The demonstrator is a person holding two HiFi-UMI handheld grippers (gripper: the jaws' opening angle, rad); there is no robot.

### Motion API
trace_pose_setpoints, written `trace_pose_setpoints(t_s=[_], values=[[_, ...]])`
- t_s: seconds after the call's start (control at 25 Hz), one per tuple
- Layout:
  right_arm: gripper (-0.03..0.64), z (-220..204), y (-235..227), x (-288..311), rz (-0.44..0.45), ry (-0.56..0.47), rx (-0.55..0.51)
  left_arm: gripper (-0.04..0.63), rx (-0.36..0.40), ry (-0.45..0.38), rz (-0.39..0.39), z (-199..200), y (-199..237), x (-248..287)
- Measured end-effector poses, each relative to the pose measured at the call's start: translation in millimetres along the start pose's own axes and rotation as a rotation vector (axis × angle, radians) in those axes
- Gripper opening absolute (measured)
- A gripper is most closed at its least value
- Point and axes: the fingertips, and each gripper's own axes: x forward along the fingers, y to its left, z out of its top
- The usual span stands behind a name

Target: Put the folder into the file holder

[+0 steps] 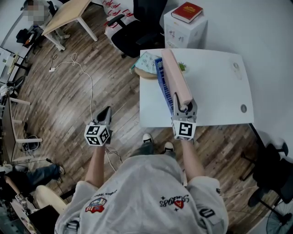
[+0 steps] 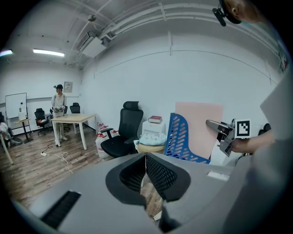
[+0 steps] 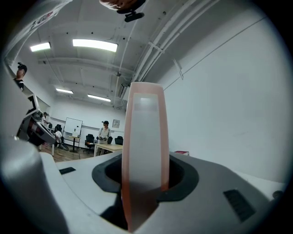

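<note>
1. Folder [image 1: 176, 77] is pink and thick. It stands on its edge inside the blue file holder [image 1: 161, 84].
2. The file holder sits on the white desk [image 1: 219, 87], close to the desk's left edge. It runs from near the back edge toward the front edge, and the folder lies the same way.
3. From the left gripper view, the flat pink side of the folder rises well above the blue wall of the holder.
4. The right gripper [image 1: 185, 109] is at the front edge of the desk, right at the near end of the folder.
5. Its jaws are wide apart, one on each side of the folder's end. They do not look to be squeezing it.
6. The left gripper [image 1: 104, 112] is off the desk, over the wood floor [image 1: 68, 100], out to the left of the front left corner.
7. Its jaws are pressed together and have nothing between them.
8. A red book [image 1: 187, 11] lies on a white box [image 1: 183, 32] behind the desk's back edge.
9. A black chair [image 1: 137, 27] stands behind the back left corner.
10. A pale cloth [image 1: 146, 61] lies just beside the desk's left edge, near that same corner.
</note>
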Motion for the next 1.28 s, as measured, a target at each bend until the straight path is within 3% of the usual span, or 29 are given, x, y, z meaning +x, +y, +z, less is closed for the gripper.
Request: trace_pose_setpoints(t_s=[0.4, 0.92, 1.28], values=[[0.178, -46.7, 2.3, -3.3, 0.051, 0.163, 0.010, 0.006, -0.014, 0.000, -0.005, -4.8, -6.7, -2.4], [0.209, -36.2, 6.8, -14.1, 0.111, 0.181, 0.052, 0.007, -0.035, -0.017, -0.028, -5.6, -20.8, -1.5], [0.196, 12.9, 1.7, -40.7, 0.125, 0.085, 0.061, 0.007, -0.035, -0.036, -0.070, 0.3, -43.0, 10.2]])
